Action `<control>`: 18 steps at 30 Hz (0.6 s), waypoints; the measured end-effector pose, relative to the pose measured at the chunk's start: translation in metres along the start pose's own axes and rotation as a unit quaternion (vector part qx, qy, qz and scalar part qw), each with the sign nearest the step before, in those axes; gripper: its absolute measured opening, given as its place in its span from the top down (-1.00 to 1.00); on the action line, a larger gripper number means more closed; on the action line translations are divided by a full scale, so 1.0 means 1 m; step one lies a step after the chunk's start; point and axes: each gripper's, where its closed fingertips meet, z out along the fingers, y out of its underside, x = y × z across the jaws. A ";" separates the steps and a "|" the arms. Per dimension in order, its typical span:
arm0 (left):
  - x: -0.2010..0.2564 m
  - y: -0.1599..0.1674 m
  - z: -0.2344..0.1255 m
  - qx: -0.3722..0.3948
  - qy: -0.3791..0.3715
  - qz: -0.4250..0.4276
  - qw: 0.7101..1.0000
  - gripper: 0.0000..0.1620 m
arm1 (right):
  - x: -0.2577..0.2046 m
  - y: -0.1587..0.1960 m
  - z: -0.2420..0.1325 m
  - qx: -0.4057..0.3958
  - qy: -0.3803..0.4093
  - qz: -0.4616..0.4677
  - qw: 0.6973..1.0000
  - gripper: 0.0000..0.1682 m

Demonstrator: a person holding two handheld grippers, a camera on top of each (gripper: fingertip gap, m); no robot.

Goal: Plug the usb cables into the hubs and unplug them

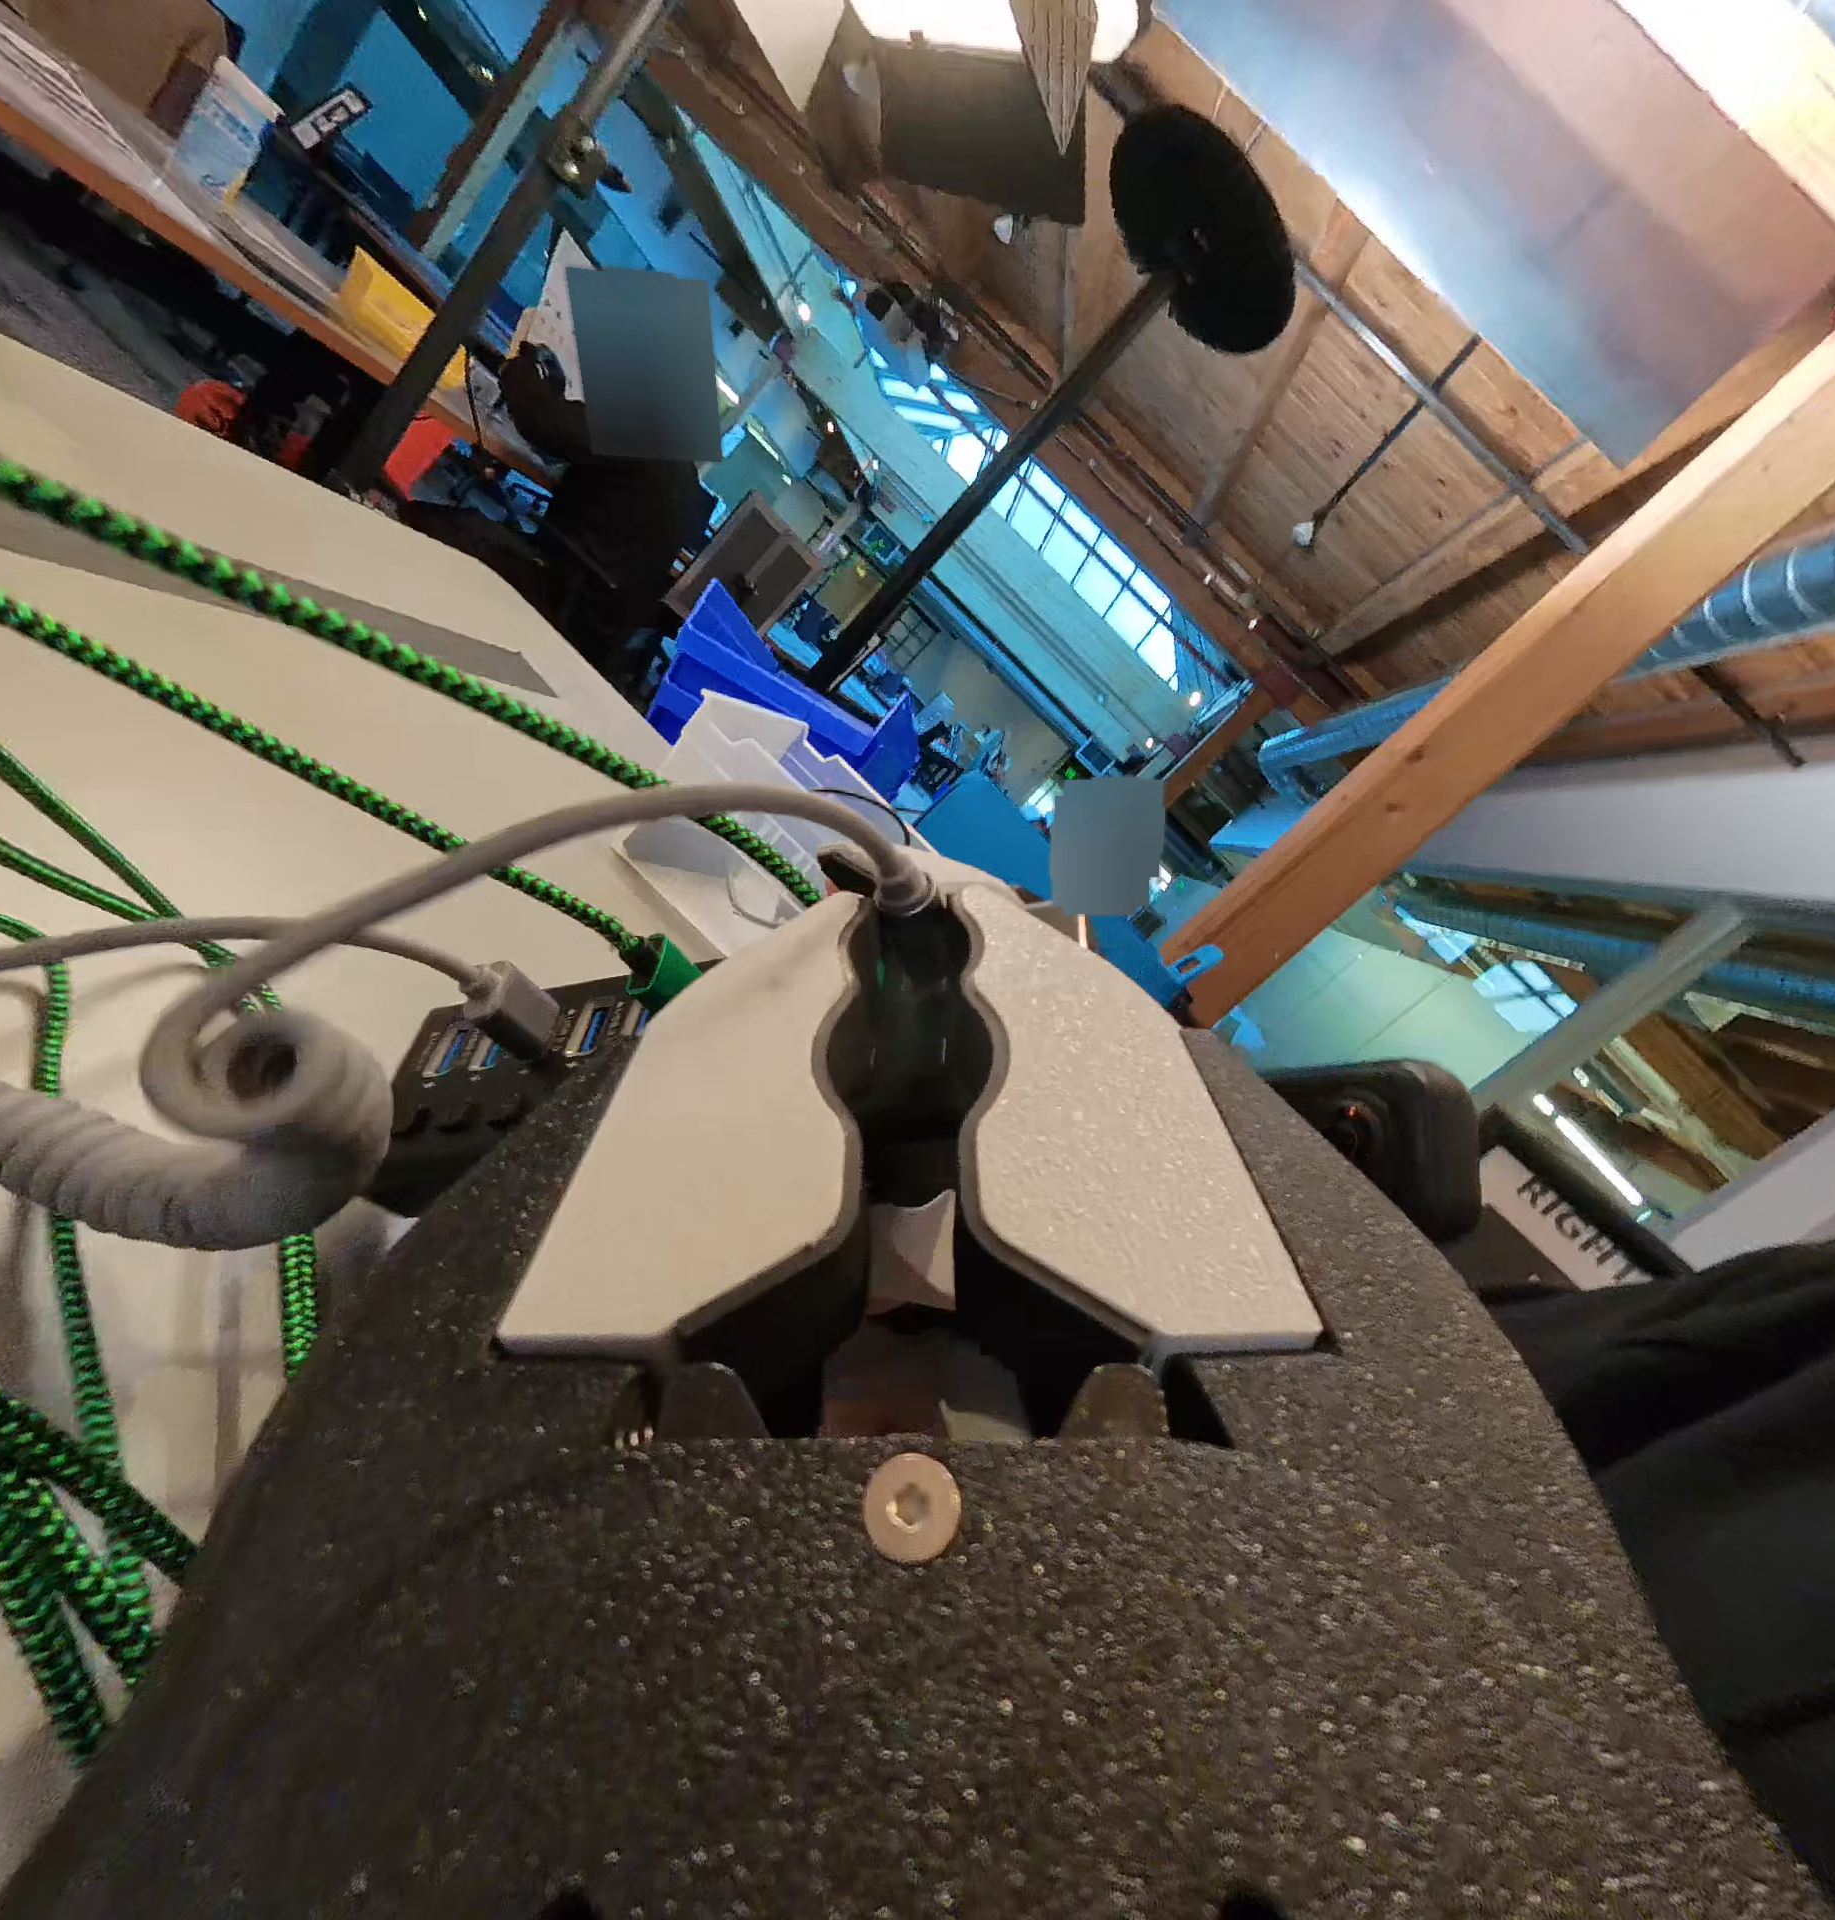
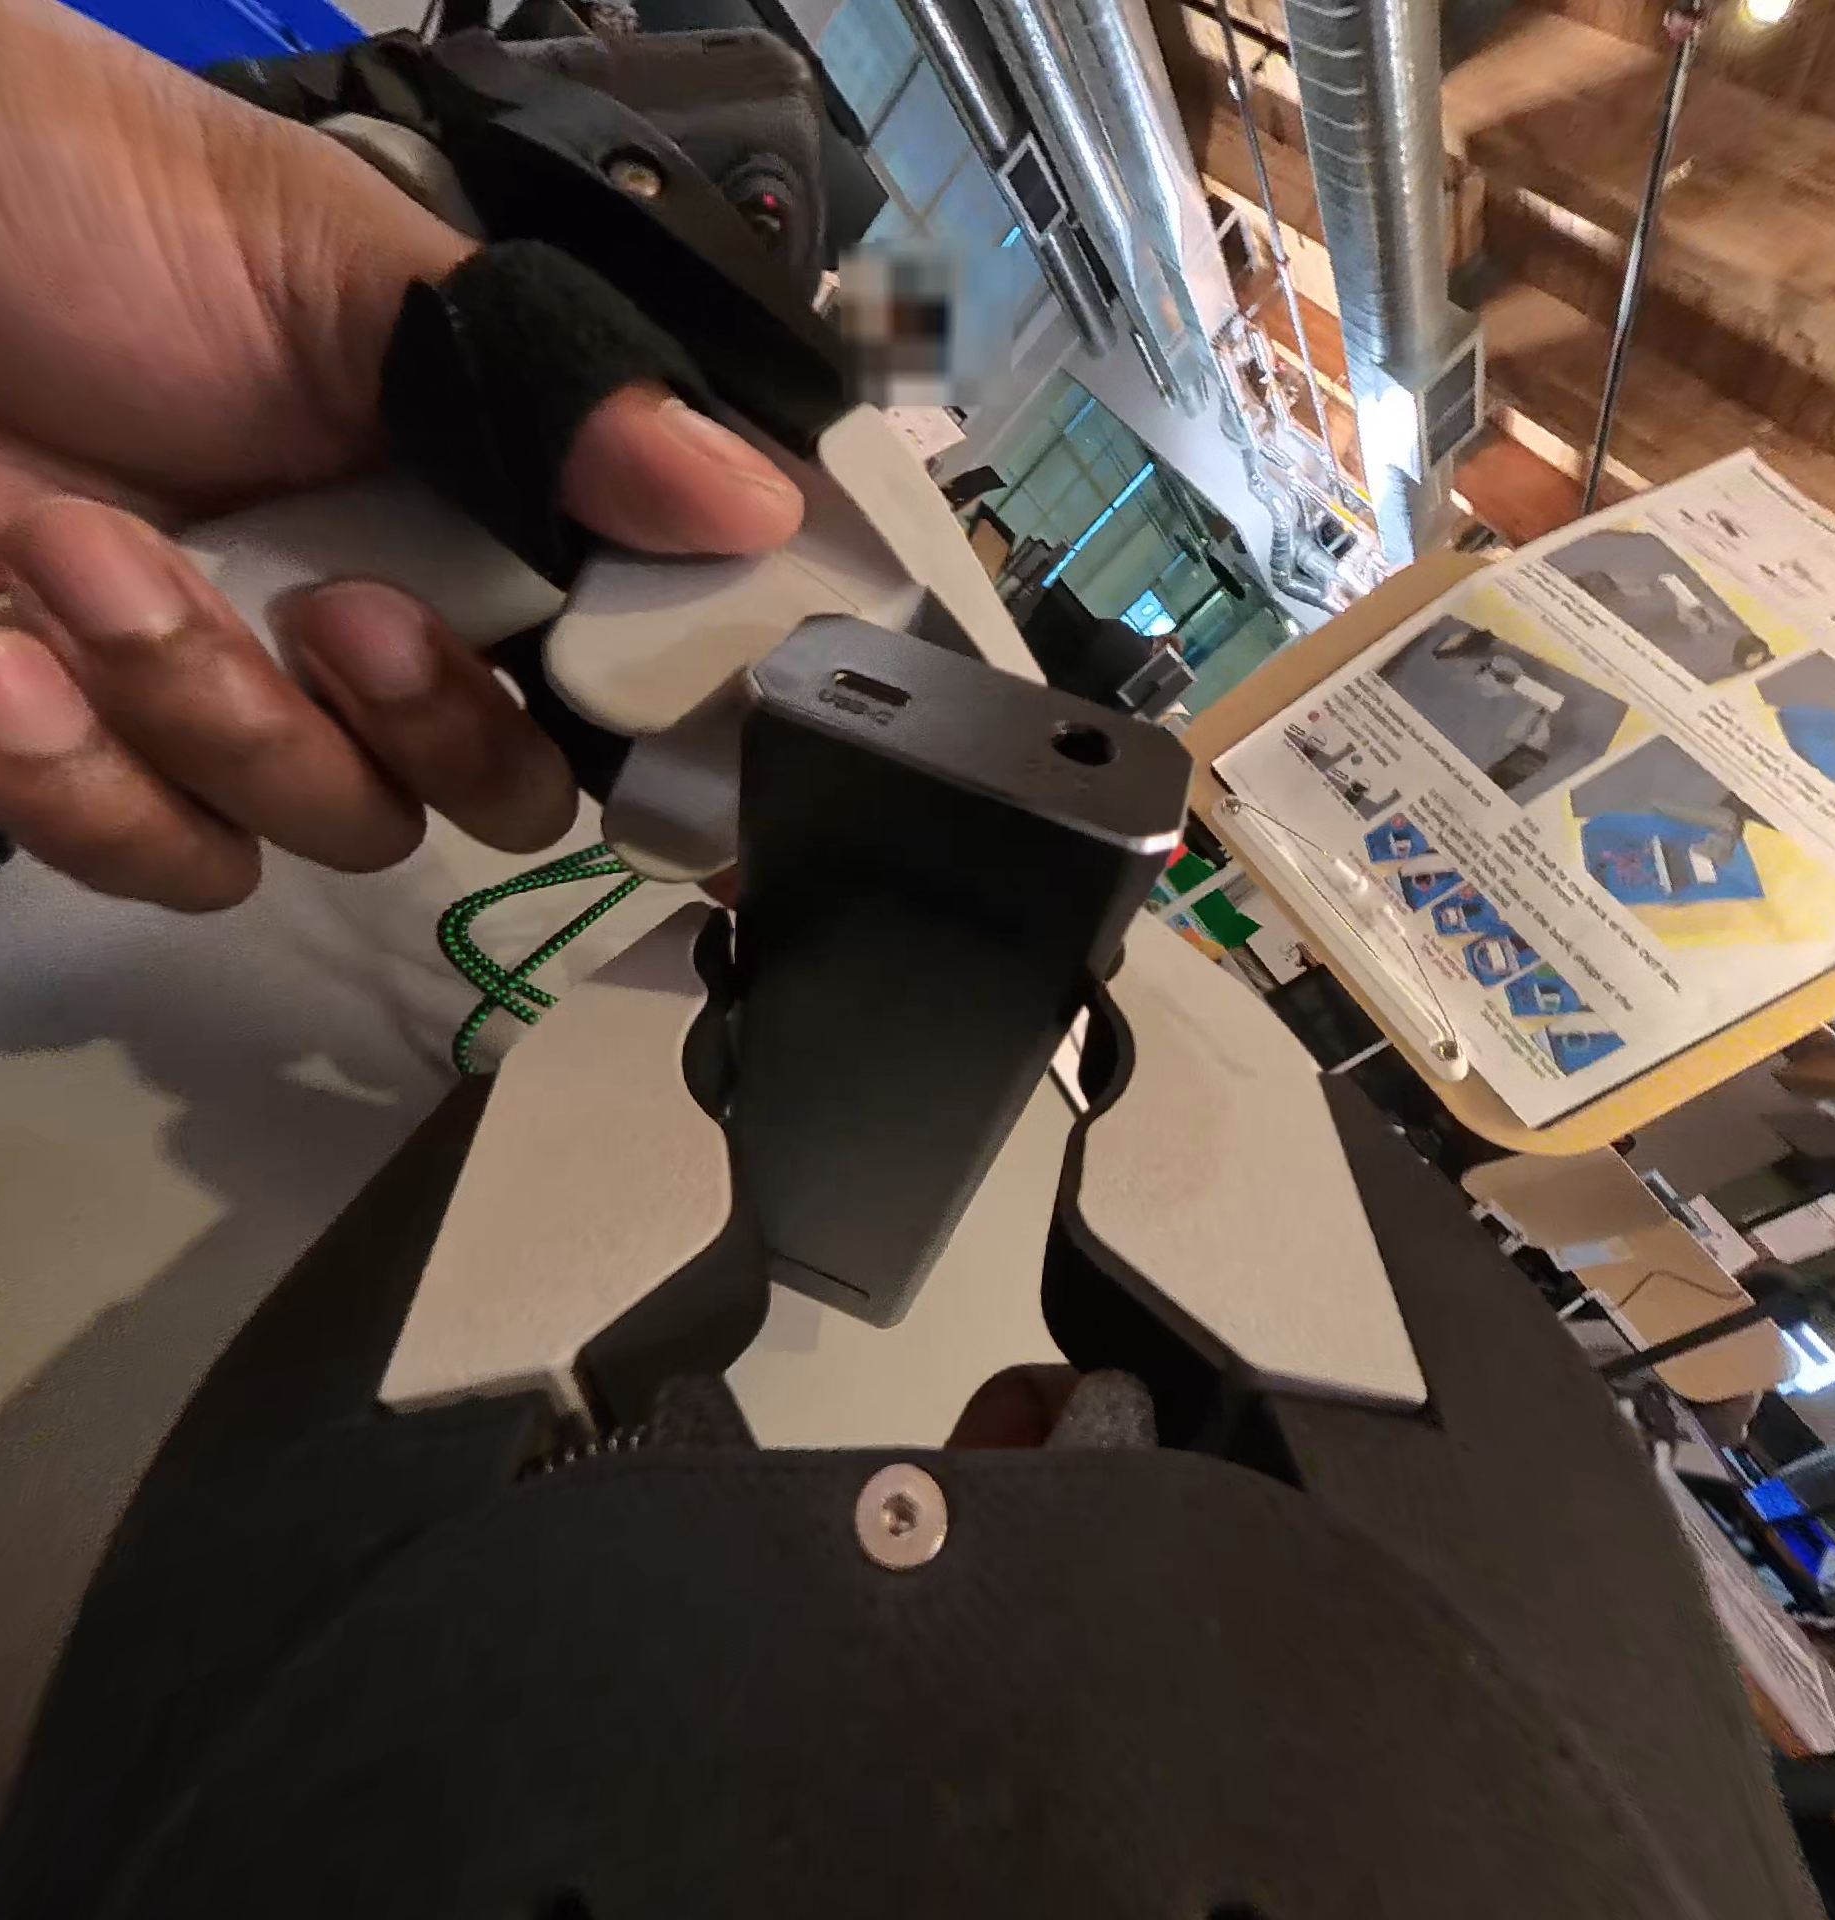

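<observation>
i clamp my right gripper [image 2: 908, 1039] across the black hub [image 2: 934, 956] to brace it upright, its end ports facing away. my left gripper [image 1: 908, 997] pinches the grey cable's plug [image 1: 897, 883] between its tips, probably to seat or pull it. the hub is matte, boxy; green braided cables [image 1: 300, 769] trail off left.

I see a black hub [image 2: 923, 1039] between grey fingers [image 2: 570, 1216] of my black right hand-held gripper [image 2: 908, 997]. Left of the hub [image 1: 497, 1070], green-and-black braided cables [image 1: 269, 748] and a plain grey cable [image 1: 393, 894] cross the white bench [image 1: 217, 831].
</observation>
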 end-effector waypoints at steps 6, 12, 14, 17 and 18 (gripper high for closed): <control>0.019 -0.010 -0.012 -0.038 0.024 0.095 0.994 0.93 | 0.002 -0.006 -0.007 0.030 -0.101 0.111 0.988 0.25; 0.011 -0.032 -0.022 -0.139 0.006 0.273 0.952 0.69 | -0.002 -0.005 -0.024 0.066 -0.225 0.206 0.950 0.26; 0.000 -0.029 -0.017 -0.191 0.012 0.355 0.915 0.56 | -0.006 -0.004 -0.029 0.077 -0.259 0.231 0.935 0.27; -0.013 -0.006 -0.006 -0.281 0.065 0.437 0.852 0.44 | -0.007 -0.002 -0.033 0.096 -0.284 0.265 0.916 0.27; -0.018 0.004 -0.003 -0.309 0.085 0.450 0.834 0.43 | -0.007 -0.002 -0.034 0.101 -0.289 0.272 0.912 0.27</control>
